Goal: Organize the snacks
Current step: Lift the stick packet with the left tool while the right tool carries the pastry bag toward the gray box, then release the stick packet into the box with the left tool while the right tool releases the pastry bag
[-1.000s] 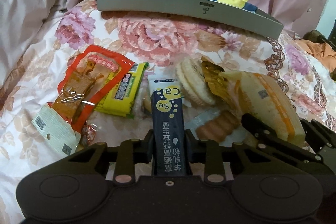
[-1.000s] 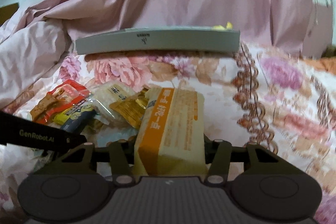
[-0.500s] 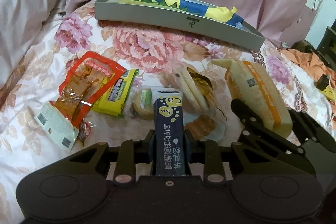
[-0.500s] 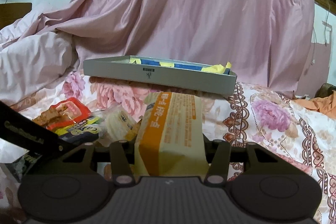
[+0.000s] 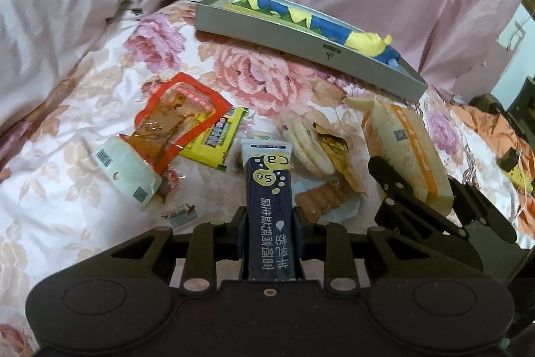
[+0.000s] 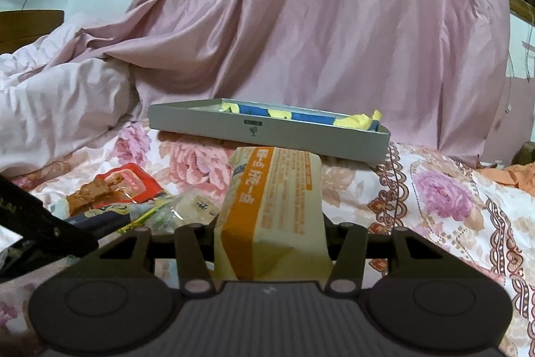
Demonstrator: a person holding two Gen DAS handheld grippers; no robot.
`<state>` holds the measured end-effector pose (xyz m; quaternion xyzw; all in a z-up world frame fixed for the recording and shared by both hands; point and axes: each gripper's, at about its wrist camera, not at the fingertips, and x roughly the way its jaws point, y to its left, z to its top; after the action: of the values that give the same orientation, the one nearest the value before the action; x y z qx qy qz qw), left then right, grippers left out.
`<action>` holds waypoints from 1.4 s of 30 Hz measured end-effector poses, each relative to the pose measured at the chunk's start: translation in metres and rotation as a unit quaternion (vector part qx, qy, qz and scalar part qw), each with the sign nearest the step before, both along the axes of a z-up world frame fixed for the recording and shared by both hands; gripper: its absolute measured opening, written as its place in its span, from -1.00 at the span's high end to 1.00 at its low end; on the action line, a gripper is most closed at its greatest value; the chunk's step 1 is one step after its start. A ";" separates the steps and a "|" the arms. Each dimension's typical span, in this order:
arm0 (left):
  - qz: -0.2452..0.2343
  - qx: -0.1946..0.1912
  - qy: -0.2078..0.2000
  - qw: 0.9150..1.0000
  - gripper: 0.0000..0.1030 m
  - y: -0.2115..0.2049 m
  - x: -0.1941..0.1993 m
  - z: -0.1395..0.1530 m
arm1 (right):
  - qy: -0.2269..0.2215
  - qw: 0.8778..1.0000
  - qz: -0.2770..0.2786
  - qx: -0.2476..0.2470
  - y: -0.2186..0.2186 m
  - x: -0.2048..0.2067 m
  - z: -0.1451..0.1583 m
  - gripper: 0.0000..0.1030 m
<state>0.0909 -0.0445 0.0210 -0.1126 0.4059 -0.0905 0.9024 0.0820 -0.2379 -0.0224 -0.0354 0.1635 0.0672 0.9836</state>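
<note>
Lying loose mid-bedspread (image 5: 100,223), left to right: red jerky pack (image 5: 174,129), yellow packet (image 5: 217,139), round crackers (image 5: 307,146). Grey tray (image 5: 301,46) near the far edge holds blue-yellow wrappers (image 5: 334,25); deeper contents hidden. Left gripper (image 5: 269,219) clamps navy stick sachet (image 5: 267,189). Right gripper (image 6: 269,233) grips orange-cream pack (image 6: 271,199), its base cut off from view.

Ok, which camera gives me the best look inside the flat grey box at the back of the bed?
The left wrist view: it looks down into the flat grey box, showing its blue and yellow contents along most of its length. The right wrist view sees the box nearly side-on, mostly its front wall with only a thin strip of the contents above the rim.
</note>
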 end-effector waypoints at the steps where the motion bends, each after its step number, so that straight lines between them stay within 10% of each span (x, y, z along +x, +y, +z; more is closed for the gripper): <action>1: 0.004 -0.002 -0.002 1.000 0.44 0.001 -0.002 0.002 | -0.002 1.000 0.002 0.000 0.000 -0.001 0.001 -0.07; 12: 0.024 -0.028 -0.064 0.997 0.43 -0.009 0.033 0.036 | -0.028 0.999 0.008 0.022 -0.012 0.011 0.027 -0.07; 25: 0.043 -0.050 -0.168 0.984 0.43 -0.050 0.176 0.077 | -0.069 0.997 -0.016 0.038 -0.027 0.127 0.057 -0.08; 42: 0.046 -0.041 -0.123 0.991 0.43 -0.076 0.273 0.021 | -0.009 0.998 -0.047 0.037 -0.044 0.226 0.025 -0.08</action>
<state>0.3643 -0.1210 0.0421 -0.1559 0.2824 -0.0780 0.9433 0.3084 -0.2820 0.0023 0.0077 0.1534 0.0261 0.9878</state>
